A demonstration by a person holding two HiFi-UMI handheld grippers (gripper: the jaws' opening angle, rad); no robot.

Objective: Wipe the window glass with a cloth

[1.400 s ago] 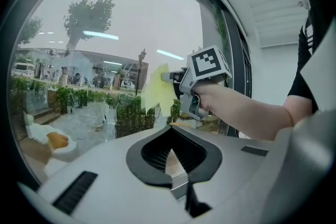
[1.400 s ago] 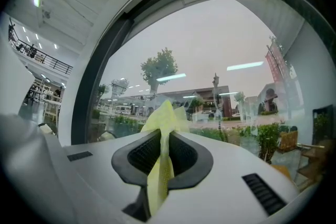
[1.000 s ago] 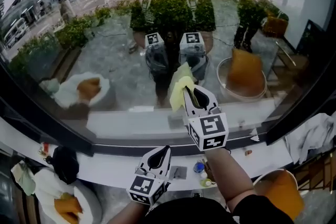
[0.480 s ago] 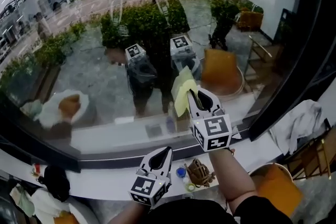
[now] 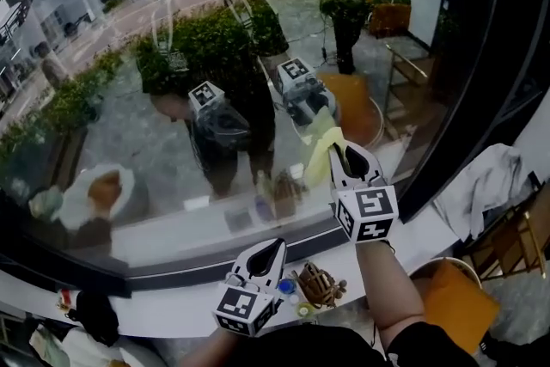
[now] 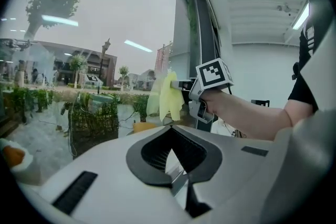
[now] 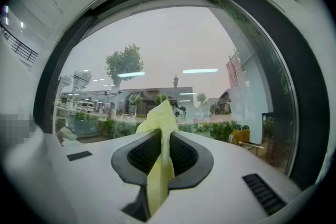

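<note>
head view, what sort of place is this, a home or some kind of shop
Probably a street-front room, perhaps a café or shop rather than a home. A large curved window looks out at ground level onto trimmed hedges, and a long white ledge runs under the glass.

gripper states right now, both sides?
Left gripper: closed, nothing between its fingers.
Right gripper: closed on the yellow cloth.

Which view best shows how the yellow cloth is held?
Right gripper view: the yellow cloth sits pinched between the right hand-held gripper's jaws. Head view shows it bunched ahead of the gripper; left gripper view shows it small, side-on.
</note>
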